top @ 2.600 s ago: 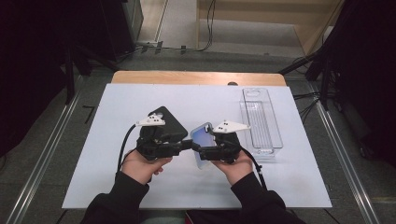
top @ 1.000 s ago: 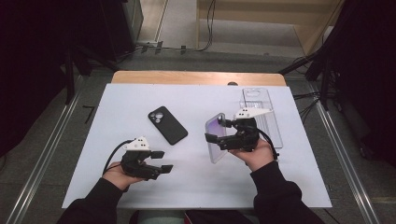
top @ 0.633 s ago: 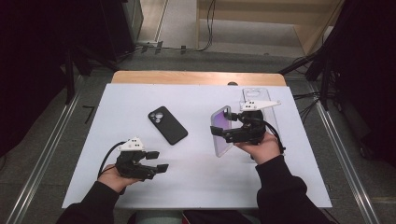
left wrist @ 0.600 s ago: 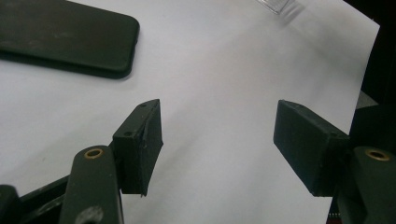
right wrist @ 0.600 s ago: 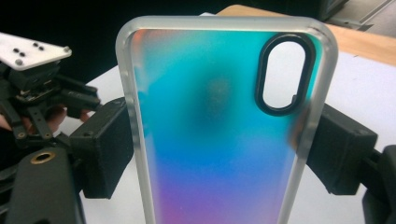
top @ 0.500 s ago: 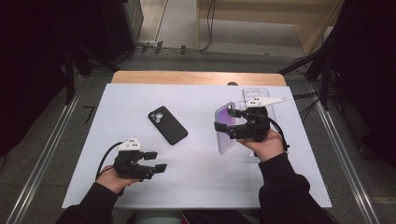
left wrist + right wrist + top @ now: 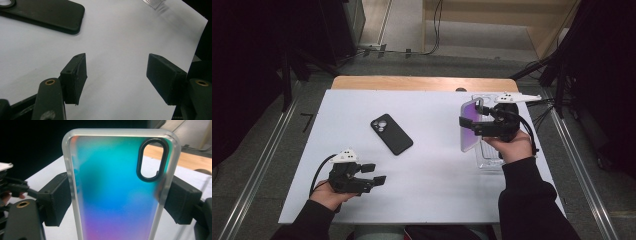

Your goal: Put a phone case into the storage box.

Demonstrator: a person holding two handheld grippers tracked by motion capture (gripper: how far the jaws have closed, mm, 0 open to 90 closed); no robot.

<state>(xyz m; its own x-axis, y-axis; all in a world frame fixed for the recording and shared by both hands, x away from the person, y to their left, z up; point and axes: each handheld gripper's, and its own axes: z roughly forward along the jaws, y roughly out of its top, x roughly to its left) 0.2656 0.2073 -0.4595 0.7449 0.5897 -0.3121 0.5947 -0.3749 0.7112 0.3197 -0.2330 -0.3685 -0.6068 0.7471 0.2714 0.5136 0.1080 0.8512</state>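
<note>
A black phone (image 7: 391, 133) lies camera side up near the middle of the white table (image 7: 432, 175); its lower end (image 7: 50, 13) also shows in the left gripper view. My right gripper (image 7: 468, 123) is shut on an iridescent phone case (image 7: 470, 126) with a clear rim, held upright above the table at the right. In the right gripper view the case (image 7: 117, 187) stands between both pads, its camera cutout at the upper right. My left gripper (image 7: 374, 175) rests low near the table's front left, open, with only bare table between its fingers (image 7: 75, 77).
A clear plastic box (image 7: 489, 152) lies flat on the table under and behind my right hand. A wooden strip (image 7: 422, 83) runs along the table's far edge. Dark stands and cables surround the table.
My right gripper has carried the case up and to the right, over the clear box. My left gripper has drawn back to the front left, away from the phone, and stays there.
</note>
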